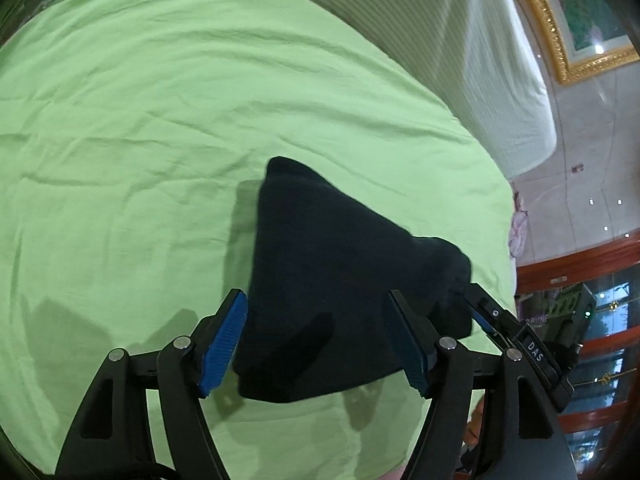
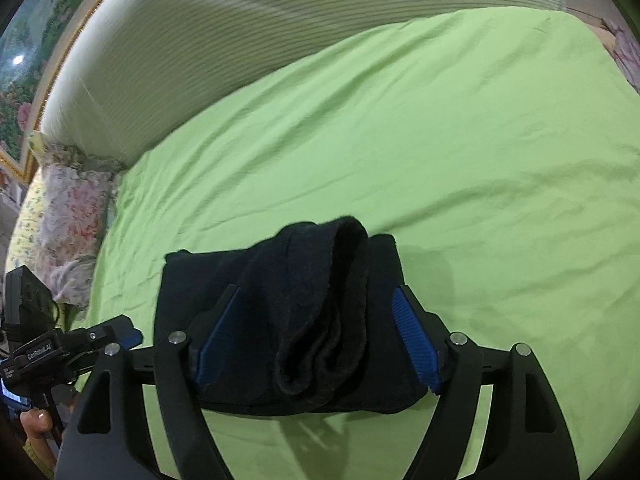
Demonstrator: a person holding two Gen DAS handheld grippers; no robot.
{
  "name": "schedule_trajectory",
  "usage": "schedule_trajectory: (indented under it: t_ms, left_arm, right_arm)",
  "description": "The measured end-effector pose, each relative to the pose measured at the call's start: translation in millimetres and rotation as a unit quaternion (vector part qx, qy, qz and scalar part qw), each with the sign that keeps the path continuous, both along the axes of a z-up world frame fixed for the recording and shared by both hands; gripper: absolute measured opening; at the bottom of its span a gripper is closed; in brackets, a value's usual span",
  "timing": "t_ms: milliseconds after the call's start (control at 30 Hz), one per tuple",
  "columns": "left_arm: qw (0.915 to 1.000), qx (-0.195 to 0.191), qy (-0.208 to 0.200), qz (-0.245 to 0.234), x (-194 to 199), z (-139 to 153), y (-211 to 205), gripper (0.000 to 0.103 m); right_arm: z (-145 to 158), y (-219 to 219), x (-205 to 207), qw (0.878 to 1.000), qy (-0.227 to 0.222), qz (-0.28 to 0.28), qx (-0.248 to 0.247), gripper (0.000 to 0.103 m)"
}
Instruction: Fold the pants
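Observation:
Black pants [image 1: 332, 272], folded into a thick bundle, lie on a light green bedsheet [image 1: 160, 120]. My left gripper [image 1: 316, 340] hovers over the bundle's near part, its blue pads wide apart and off the cloth, so it is open. The right gripper [image 1: 474, 304] reaches in at the bundle's right corner. In the right wrist view the pants [image 2: 304, 312] show a rolled fuzzy hem on top. My right gripper [image 2: 316, 344] straddles that roll, open, with a gap at the right pad. The left gripper [image 2: 130, 334] sits just left of the bundle.
A ribbed white headboard cushion [image 2: 200, 40] lines the far side of the sheet [image 2: 440, 140]. A floral pillow [image 2: 68, 220] lies at the left edge, and a fingertip [image 2: 38, 418] shows on the left handle. A gold-framed picture [image 1: 580, 20] and red wooden furniture [image 1: 580, 264] stand beyond the bed.

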State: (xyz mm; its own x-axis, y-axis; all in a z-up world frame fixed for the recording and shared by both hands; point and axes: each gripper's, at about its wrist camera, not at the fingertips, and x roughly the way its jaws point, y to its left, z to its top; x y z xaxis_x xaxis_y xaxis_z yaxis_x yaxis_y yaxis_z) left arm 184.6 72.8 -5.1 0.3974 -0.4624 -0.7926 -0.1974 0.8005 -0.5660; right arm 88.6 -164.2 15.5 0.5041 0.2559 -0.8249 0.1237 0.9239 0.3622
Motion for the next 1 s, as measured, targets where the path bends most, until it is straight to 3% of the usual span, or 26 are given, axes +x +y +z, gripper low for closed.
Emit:
schedule_trajectory:
  t_ms: [367, 667, 1000]
  left_arm:
    - [0.9995, 0.002, 0.031, 0.007, 4, -26, 2, 0.072]
    - [0.9988, 0.005, 0.049, -0.001, 7, -37, -3, 0.074]
    - [0.998, 0.011, 0.061, -0.011, 13, -47, -8, 0.078]
  right_arm:
    - [-29, -11, 2, 0.998, 0.054, -0.019, 0.009, 0.079]
    - [-46, -28, -6, 0.997, 0.066, -0.021, 0.036, 0.078]
    - [-58, -48, -21, 0.995, 0.074, -0.015, 0.061, 0.066]
